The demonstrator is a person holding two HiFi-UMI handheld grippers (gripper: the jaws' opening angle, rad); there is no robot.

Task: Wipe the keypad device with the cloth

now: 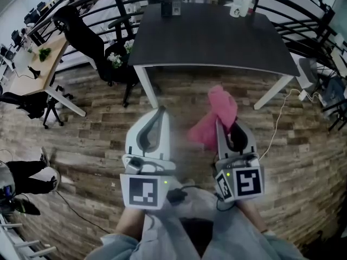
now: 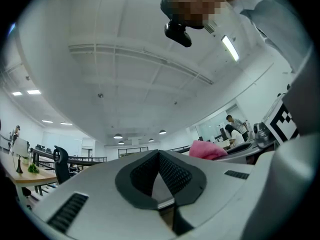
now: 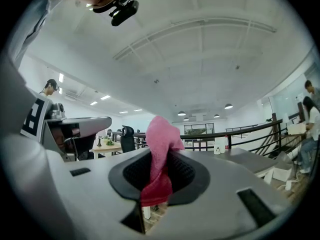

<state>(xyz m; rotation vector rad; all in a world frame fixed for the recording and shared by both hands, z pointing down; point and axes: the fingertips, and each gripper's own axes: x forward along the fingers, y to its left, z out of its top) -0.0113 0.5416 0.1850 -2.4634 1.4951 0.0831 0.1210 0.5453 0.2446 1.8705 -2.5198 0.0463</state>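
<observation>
**R gripper [image 3: 159,159] clamps cloth [image 1: 219,112], L gripper [image 2: 159,156] closed**

R gripper: jaws pinched on the pink cloth. One bunch sticks up past the tips, the rest hangs down betw. the pads. In the head view the cloth flops fwd and to the left of the jaws, over the floor [image 1: 97,134].

L gripper: just beside R, held at about the same level. Jaws pressed together tip to tip. Both point fwd, twd the table [image 1: 217,42], and stop short of its near edge.

Table is dark-topped w/ white legs, straight ahead. On its far edge sits a small dark device [image 1: 171,7], too small to tell if it's the keypad. It is well apart from the cloth. A white mug [image 1: 238,8] stands near the far right corner.

A black office chair [image 1: 92,42] stands at the table's left, w/ a wooden desk [image 1: 38,64] beyond. A white cable [image 1: 276,129] trails over the wood-pattern floor at right.
</observation>
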